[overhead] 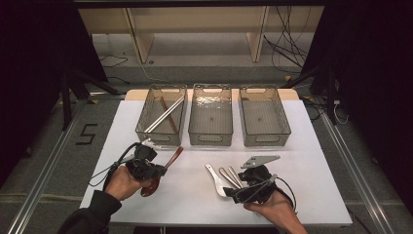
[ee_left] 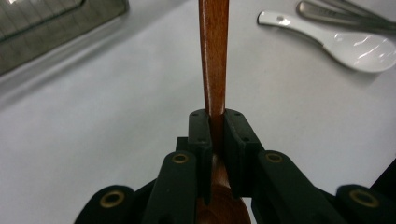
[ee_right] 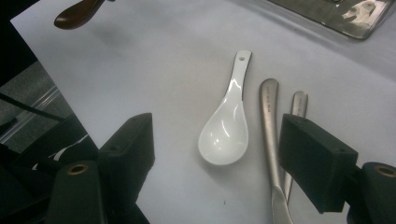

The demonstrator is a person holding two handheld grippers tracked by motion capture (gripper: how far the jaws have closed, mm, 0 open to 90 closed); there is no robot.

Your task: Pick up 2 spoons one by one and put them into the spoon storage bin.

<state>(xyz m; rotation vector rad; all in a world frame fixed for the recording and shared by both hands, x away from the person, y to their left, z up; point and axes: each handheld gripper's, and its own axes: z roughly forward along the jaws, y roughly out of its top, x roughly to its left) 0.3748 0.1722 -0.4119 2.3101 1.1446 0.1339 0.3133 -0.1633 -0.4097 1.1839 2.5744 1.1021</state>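
High view: three see-thru bins stood in a row at the back of the white table [overhead: 321, 195]. The left bin [overhead: 146, 117] held long sticks; the other 2 looked bare. The left gripper [overhead: 158, 170] pinched a brown wood spoon [overhead: 173, 158].

Left gripper view: smooth handle squeezed tight betw. the jaws.

Right gripper view: right gripper [ee_right: 217, 154] spread wide over a shiny white spoon [ee_right: 226, 130], w/ metal handles [ee_right: 268, 116] just beside.
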